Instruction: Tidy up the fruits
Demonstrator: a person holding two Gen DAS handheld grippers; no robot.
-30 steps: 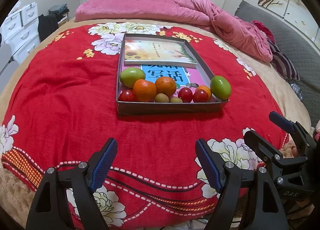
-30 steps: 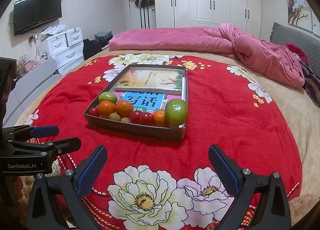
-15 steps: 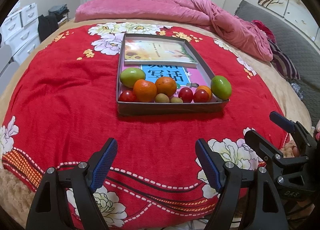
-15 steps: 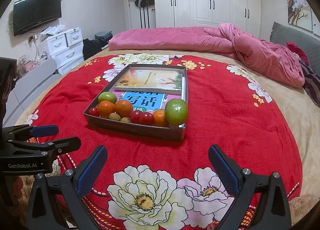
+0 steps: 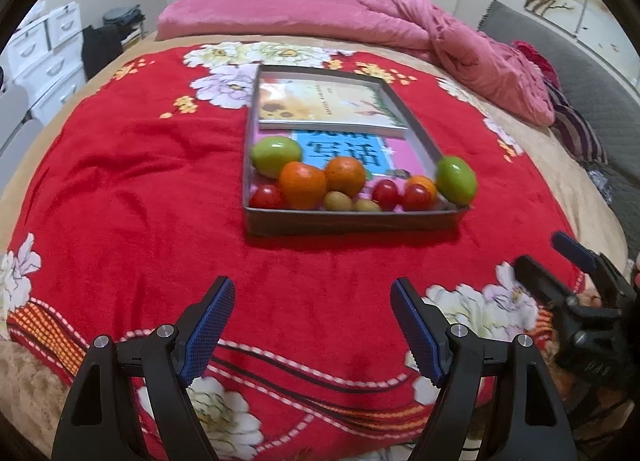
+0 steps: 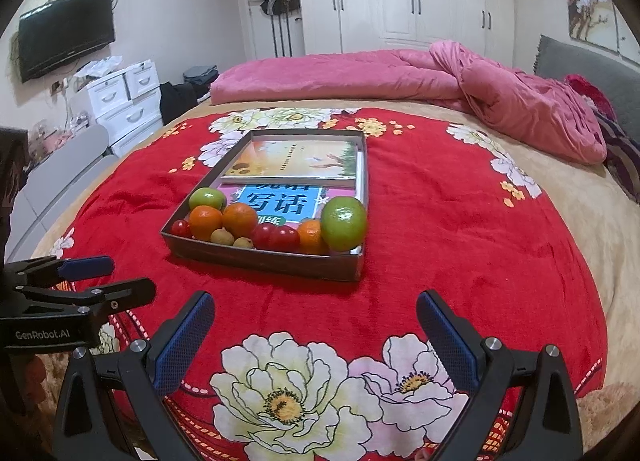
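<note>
- While both tools hang low over the red blanket (image 5: 132, 197), the left gripper (image 5: 312, 325) and the right gripper (image 6: 316, 335) each stand spread wide with nothing between the blue pads.
- The fruits sit in a row along the near edge of the grey tray (image 5: 352, 221), centre of the frame, on top of two books (image 5: 324, 105): two green fruits (image 5: 276, 155) at the row's ends, oranges (image 5: 302, 185), red tomatoes (image 5: 385, 193) and small brown ones (image 5: 338, 201) between.
- This fits a row already sorted as well as one awaiting sorting; I cannot tell which.
- Any pick, I judge, goes best from above on one fruit at a time, closing gently, since the round ones will roll on the slick book cover.
- The right wrist view alone shows the right-hand green fruit (image 6: 344, 223) leaning against the tray's right wall; the left view alone shows how the small brown fruits nestle before the oranges.
</note>
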